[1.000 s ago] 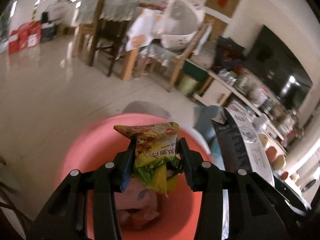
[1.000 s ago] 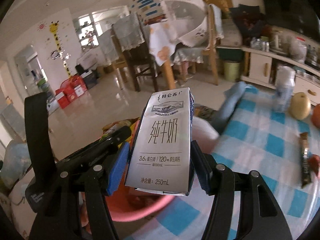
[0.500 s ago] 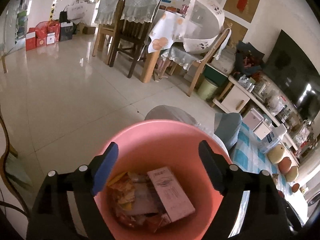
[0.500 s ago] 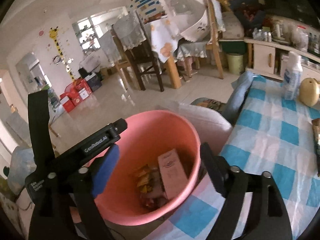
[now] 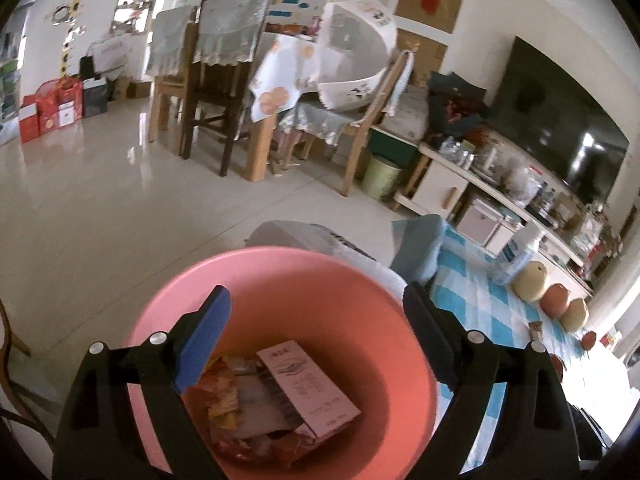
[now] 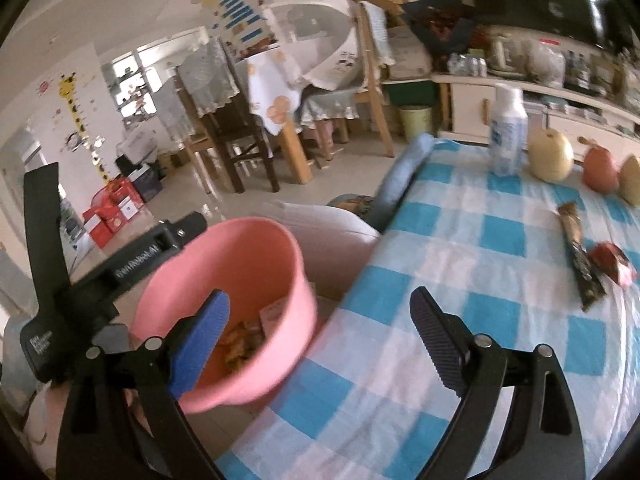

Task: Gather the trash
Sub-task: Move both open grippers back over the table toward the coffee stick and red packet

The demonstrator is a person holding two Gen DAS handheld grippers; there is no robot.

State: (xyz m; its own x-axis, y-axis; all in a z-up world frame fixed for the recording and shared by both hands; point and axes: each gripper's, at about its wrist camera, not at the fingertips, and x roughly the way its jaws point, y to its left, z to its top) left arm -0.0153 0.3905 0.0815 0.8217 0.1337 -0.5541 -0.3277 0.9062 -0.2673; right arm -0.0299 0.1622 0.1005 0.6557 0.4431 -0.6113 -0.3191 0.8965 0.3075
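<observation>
Pink bucket point(image 5: 280, 280) fills the bottom middle of the left view, with a milk box point(image 5: 308, 388) and wrappers inside. The left hand-held gripper point(image 5: 316, 312) has just been opening and is wide, empty. The right hand-held gripper point(image 6: 320, 312) is wide, empty, low over the checked surface point(image 6: 460, 248). A snack wrapper point(image 6: 578, 256) lies farther right.

Right gripper point(image 6: 320, 312) fills the bottom of the frame, jaws wide apart after just opening, nothing between them. Pink bin point(image 6: 240, 280) sits left of centre, beside the table edge; a carton point(image 6: 272, 312) and crumpled wrappers point(image 6: 244, 336) lie inside. The left gripper point(image 6: 132, 264) reaches in from the left edge, black, over the bin's far rim; its jaws are not visible. Blue-and-white checked tablecloth point(image 6: 460, 280) covers the right half. On it, a long dark wrapper point(image 6: 580, 256) and a red wrapper point(image 6: 612, 262) at right, near each other. Upper right: a white bottle point(image 6: 507, 132), then a pear point(image 6: 550, 156) and more fruit point(image 6: 600, 170) in a row.
</observation>
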